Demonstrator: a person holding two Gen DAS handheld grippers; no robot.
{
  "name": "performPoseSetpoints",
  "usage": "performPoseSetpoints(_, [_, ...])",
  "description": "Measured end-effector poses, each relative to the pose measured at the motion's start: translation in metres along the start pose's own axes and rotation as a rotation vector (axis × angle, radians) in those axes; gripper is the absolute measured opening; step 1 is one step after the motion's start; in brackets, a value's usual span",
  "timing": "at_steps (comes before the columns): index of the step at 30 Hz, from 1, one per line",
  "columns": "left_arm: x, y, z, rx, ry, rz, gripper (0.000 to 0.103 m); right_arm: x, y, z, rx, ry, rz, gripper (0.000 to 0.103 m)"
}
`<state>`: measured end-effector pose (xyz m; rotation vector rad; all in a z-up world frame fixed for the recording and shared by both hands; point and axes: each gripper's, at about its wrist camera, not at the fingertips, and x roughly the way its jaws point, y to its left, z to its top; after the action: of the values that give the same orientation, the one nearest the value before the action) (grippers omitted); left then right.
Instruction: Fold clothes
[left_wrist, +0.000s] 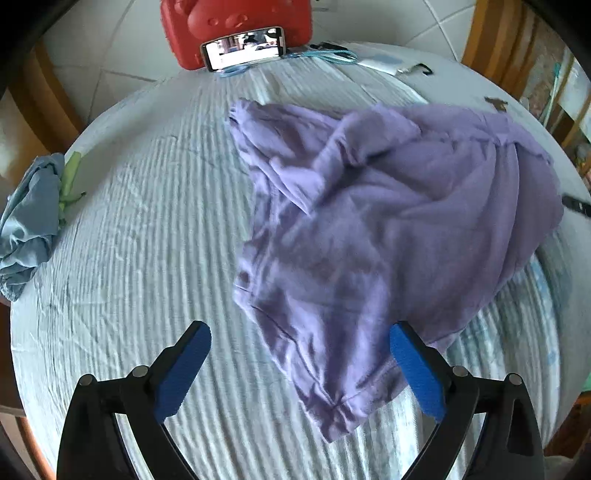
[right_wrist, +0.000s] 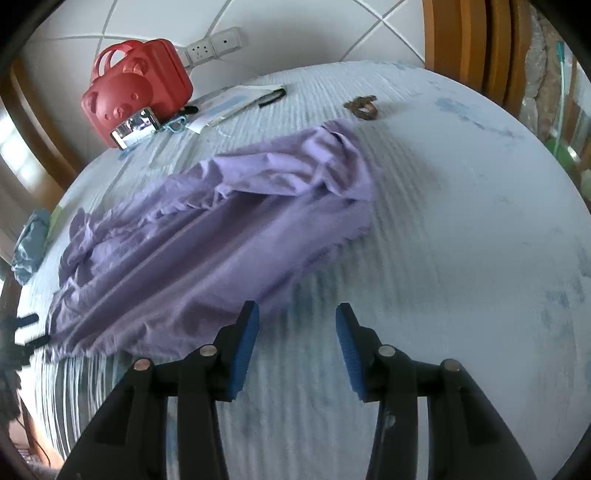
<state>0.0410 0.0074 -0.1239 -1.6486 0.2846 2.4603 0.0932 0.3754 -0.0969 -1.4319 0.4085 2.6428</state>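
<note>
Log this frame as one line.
stage: approach | shirt: crumpled on table, unfolded | left gripper: open, empty | right gripper: open, empty, beside shirt edge

A round table (left_wrist: 147, 229) under a pale, ribbed cloth carries everything. A rumpled purple garment (left_wrist: 388, 229) sprawls across its middle. At the far edge stands a red bear-faced case (right_wrist: 136, 88) with a phone (right_wrist: 136, 127) leaning on it — beside them a blue cord, papers and a pen. A crumpled blue cloth (left_wrist: 29, 221) lies at one edge (something green just beside it), and a small brown object (right_wrist: 362, 107) sits apart.
</note>
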Motion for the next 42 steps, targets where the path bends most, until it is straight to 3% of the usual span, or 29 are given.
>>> performPoseSetpoints(2, [0.004,-0.008,-0.005,0.014,-0.017,0.017,0.097,0.014,0.011,0.003,-0.025,0.037,-0.05,0.043])
performPoseSetpoints(3, [0.004,-0.011,-0.007,0.009,-0.035,0.02,0.096,0.017,0.015,0.004,-0.046,0.041,-0.081,0.029])
performPoseSetpoints(4, [0.004,-0.01,-0.007,-0.008,-0.037,0.007,0.087,0.018,0.023,0.005,-0.078,0.051,-0.092,0.004])
performPoseSetpoints(5, [0.002,-0.008,-0.005,-0.031,-0.035,-0.022,0.062,0.016,0.028,0.005,-0.089,0.057,-0.098,0.004])
performPoseSetpoints(7, [-0.002,-0.006,-0.001,-0.053,-0.044,-0.023,0.032,0.003,0.035,0.002,-0.107,0.04,-0.132,0.004])
performPoseSetpoints(8, [-0.003,-0.002,0.0,-0.064,-0.048,-0.022,0.031,-0.009,0.033,-0.001,-0.087,0.042,-0.138,0.004])
performPoseSetpoints(11, [-0.006,0.013,0.002,-0.104,-0.051,-0.027,0.03,-0.049,0.024,-0.014,-0.029,0.06,-0.148,0.004])
performPoseSetpoints(13, [-0.007,0.028,0.006,-0.14,-0.048,-0.026,0.03,-0.077,0.021,-0.023,-0.017,0.071,-0.095,0.005])
performPoseSetpoints(16, [-0.009,0.04,0.015,-0.159,-0.048,-0.063,0.031,-0.101,0.012,-0.023,0.042,-0.005,-0.047,0.015])
performPoseSetpoints(17, [-0.011,0.04,0.017,-0.148,-0.047,-0.076,0.033,-0.104,0.007,-0.023,0.063,-0.026,-0.069,0.018])
performPoseSetpoints(18, [-0.013,0.04,0.018,-0.138,-0.047,-0.089,0.038,-0.106,0.001,-0.022,0.084,-0.048,-0.091,0.025])
performPoseSetpoints(19, [-0.015,0.039,0.019,-0.126,-0.047,-0.099,0.055,-0.108,-0.005,-0.022,0.102,-0.063,-0.109,0.029])
performPoseSetpoints(20, [-0.017,0.037,0.018,-0.113,-0.047,-0.106,0.08,-0.102,-0.009,-0.028,0.106,-0.04,-0.11,0.029])
performPoseSetpoints(22, [-0.021,0.034,0.011,-0.084,-0.051,-0.114,0.093,-0.091,-0.017,-0.038,0.113,0.004,-0.11,0.029])
performPoseSetpoints(29, [-0.01,0.02,-0.016,0.006,-0.005,-0.102,0.093,-0.066,-0.01,-0.07,0.067,0.064,-0.085,0.03])
performPoseSetpoints(34, [-0.002,0.009,-0.029,0.032,-0.011,-0.088,0.095,-0.06,0.006,-0.081,-0.002,0.046,-0.084,0.048])
performPoseSetpoints(39, [0.0,0.006,-0.023,-0.012,-0.066,-0.085,0.094,-0.043,0.033,-0.088,-0.109,0.008,-0.096,0.05])
performPoseSetpoints(40, [-0.001,0.005,-0.021,-0.027,-0.079,-0.091,0.09,-0.039,0.038,-0.088,-0.133,-0.015,-0.119,0.052])
performPoseSetpoints(42, [-0.004,0.003,-0.017,-0.052,-0.101,-0.113,0.067,-0.035,0.046,-0.085,-0.16,-0.04,-0.148,0.049])
